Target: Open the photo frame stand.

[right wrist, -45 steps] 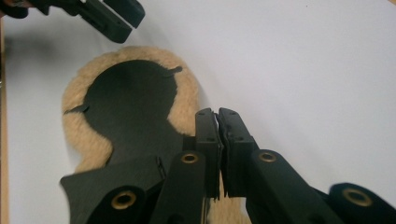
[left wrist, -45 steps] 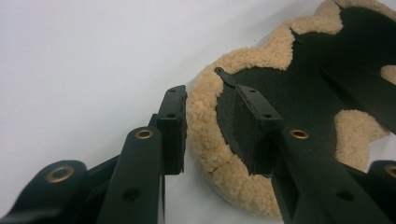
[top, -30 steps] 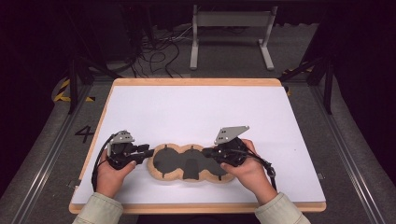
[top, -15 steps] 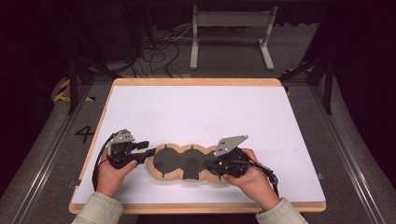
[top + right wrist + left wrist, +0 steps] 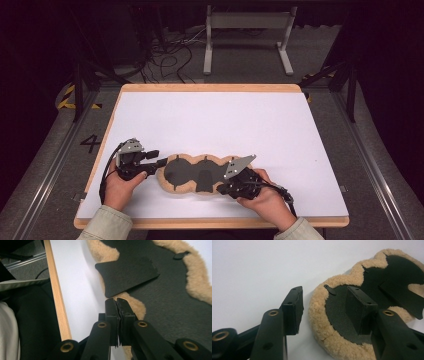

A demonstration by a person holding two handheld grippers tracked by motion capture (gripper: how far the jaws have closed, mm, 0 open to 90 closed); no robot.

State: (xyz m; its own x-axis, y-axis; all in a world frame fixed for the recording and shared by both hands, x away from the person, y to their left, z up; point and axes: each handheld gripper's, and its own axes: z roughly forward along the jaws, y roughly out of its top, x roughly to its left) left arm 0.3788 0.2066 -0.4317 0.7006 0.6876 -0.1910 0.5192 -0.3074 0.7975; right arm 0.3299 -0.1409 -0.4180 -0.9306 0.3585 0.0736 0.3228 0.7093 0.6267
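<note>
A: Where is the fleece pad [image 5: 197, 173]?
B: Flat at the desk [image 5: 210, 120] near edge, dark side up. Left gripper [image 5: 325, 307] has just been opening, jaws straddling its rim untouched. Right gripper [image 5: 117, 305] is pinched closed, empty, beside the fleece edge, probably to press it flat

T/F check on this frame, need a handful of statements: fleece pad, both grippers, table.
1. The fleece pad lies flat on the white table. True.
2. The left gripper is clamped on the pad's rim. False: its fingers stand apart, having just been opening, one off the pad and one over its black face.
3. The right gripper has its fingers pressed together. True.
4. The pad's fleece trim is blue. False: it is tan, around a black face.
5. The pad sits at the table's far edge. False: it lies near the person's edge.
</note>
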